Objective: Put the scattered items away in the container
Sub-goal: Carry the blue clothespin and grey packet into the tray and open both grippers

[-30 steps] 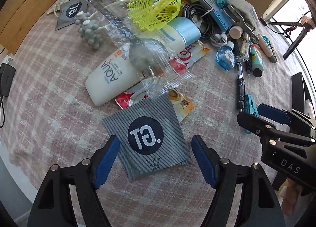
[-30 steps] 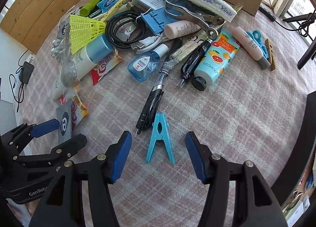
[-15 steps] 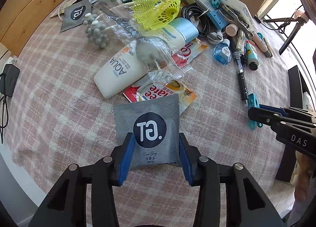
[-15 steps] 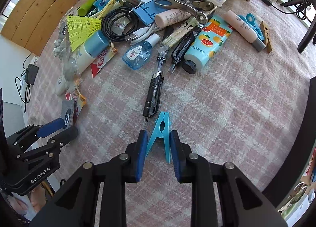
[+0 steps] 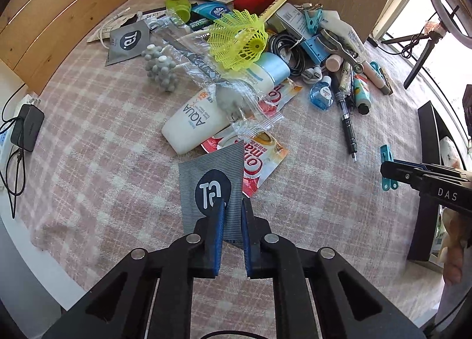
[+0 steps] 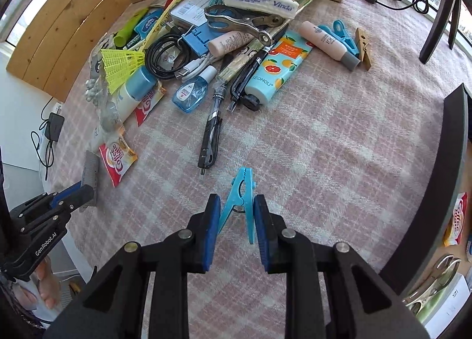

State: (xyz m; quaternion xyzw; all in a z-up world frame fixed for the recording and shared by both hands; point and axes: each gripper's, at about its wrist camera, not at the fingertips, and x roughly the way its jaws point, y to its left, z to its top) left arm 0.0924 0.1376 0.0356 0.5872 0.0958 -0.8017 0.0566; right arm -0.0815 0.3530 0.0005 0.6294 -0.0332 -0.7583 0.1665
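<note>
A grey striped sachet (image 5: 206, 182) with a dark round logo hangs bent and raised off the checked cloth, pinched between the blue pads of my left gripper (image 5: 231, 206), whose jaws are closing on it. In the right wrist view that left gripper (image 6: 85, 194) shows at the left edge with the sachet (image 6: 90, 167) in it. My right gripper (image 6: 237, 206) is shut on the legs of a light blue clothes peg (image 6: 240, 188), lifted slightly above the cloth. The left wrist view shows the peg (image 5: 386, 156) in the right gripper (image 5: 389, 172) at the far right.
A dark-walled container (image 6: 442, 179) stands to the right, holding a snack packet and a metal clip. Scattered further back are a white AQUA tube (image 5: 191, 123), yellow shuttlecock (image 5: 239, 40), black pen (image 6: 211, 138), coffee sachet (image 6: 118, 159), eye-drop bottle (image 6: 190, 92) and cables.
Both grippers went from wide open to closed: the left around the grey sachet, the right around the blue peg. Both have risen a little, lifting their items off the cloth.
</note>
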